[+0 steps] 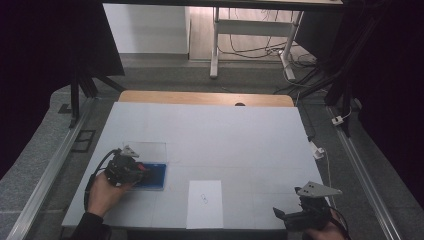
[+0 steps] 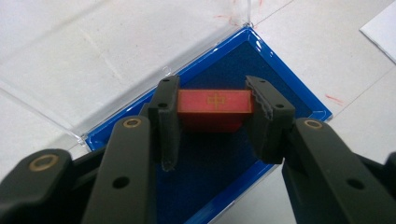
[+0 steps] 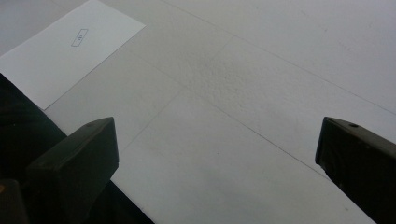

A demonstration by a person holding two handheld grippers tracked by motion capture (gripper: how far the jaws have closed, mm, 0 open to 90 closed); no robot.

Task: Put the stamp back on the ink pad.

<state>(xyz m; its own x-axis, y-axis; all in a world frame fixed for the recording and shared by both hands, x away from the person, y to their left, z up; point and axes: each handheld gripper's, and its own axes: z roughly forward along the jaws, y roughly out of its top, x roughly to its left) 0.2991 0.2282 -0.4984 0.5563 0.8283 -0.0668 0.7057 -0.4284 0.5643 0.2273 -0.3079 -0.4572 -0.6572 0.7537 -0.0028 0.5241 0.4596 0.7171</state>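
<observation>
A red block (image 2: 213,108) with a gold mark on its top sits between the jaws of my left gripper (image 2: 212,112), which is shut on it. The block hangs just over the dark blue lining of an open blue case (image 2: 243,65). In the high view the left gripper (image 1: 145,170) is at the case (image 1: 156,176) on the table's left, with the clear lid (image 1: 145,150) standing behind it. My right gripper (image 3: 215,154) stands open over bare white table; in the high view it (image 1: 280,214) is at the front right edge.
A white sheet of paper (image 1: 205,202) with a small printed mark lies at the front middle of the white table (image 1: 225,135); it is also at the upper left of the right gripper view (image 3: 70,46). Beyond the table are desk legs and cables on the floor.
</observation>
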